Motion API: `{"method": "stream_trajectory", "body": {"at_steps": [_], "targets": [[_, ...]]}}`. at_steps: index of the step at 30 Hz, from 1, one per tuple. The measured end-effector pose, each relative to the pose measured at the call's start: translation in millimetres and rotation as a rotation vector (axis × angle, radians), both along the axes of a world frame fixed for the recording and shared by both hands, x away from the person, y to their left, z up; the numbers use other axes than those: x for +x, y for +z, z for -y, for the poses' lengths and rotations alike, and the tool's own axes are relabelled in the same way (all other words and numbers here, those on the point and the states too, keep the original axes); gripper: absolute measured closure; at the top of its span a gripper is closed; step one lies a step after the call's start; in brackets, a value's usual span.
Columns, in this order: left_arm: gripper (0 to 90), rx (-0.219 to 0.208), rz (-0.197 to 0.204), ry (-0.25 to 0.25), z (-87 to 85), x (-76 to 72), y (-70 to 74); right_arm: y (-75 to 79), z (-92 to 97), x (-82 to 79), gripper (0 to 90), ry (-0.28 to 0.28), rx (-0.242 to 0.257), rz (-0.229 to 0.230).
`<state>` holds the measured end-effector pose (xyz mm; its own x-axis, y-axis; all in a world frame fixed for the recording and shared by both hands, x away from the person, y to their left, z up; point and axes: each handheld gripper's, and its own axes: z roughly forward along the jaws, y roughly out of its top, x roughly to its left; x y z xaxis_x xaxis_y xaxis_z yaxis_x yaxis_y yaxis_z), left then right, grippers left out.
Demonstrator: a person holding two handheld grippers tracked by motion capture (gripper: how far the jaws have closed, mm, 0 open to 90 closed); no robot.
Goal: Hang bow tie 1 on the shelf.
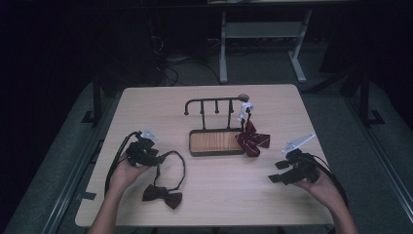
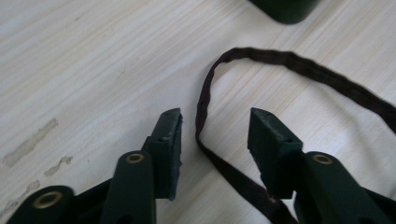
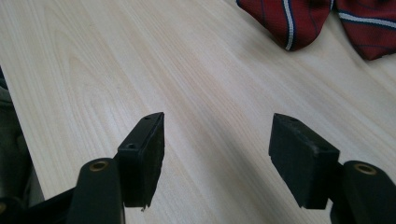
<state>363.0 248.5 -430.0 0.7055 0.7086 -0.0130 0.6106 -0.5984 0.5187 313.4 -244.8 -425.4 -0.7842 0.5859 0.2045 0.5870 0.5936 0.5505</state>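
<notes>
Dark bow tie point(image 1: 162, 196): on table point(image 1: 146, 107), near front edge; its strap point(image 2: 205, 107) loops up between the jaws of the left claw point(image 2: 215, 128), pads not yet pressing it, released. Right claw point(image 3: 217, 140): released, jaws wide over bare table, well apart from the strap. Tray point(image 1: 216, 142): wooden floor bare. Rack point(image 1: 214, 105): red striped bow tie point(image 1: 253, 140) hangs at its right end, draping beside the tray. Open room: table centre and front.

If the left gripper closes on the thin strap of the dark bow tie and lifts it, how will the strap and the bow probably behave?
The strap lies in a loose, curving loop on the table, so it is probably floppy and would hang limp. The bow is small fabric, likely light, and would dangle and swing below the left gripper. The strap is thin, so it may slip.
</notes>
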Motion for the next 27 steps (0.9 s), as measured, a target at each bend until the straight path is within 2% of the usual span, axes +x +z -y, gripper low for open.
{"method": "stream_trajectory", "body": {"at_steps": [8, 15, 20, 24, 27], "targets": [[65.1, 0.013, -0.016, 0.034, -0.5, 0.7, -7.9, 0.7, -2.4, -0.2, 35.7, -0.013, 0.009, 0.019], [72.2, 0.045, -0.054, 0.015, -0.7, 3.5, -14.1, 0.7, -4.2, -0.7, 35.6, -0.010, 0.007, 0.038], [79.4, 0.046, -0.048, 0.012, 0.3, 2.6, -14.4, 1.7, -3.7, -0.9, 35.8, -0.011, 0.014, 0.044], [88.8, 0.055, -0.039, 0.007, 1.0, 1.4, -14.0, 2.1, -4.4, -1.2, 35.9, -0.011, 0.014, 0.047], [89.6, 0.057, -0.034, -0.002, 1.8, 0.6, -13.0, 1.9, -4.1, -1.1, 35.9, -0.012, 0.015, 0.048]]}}
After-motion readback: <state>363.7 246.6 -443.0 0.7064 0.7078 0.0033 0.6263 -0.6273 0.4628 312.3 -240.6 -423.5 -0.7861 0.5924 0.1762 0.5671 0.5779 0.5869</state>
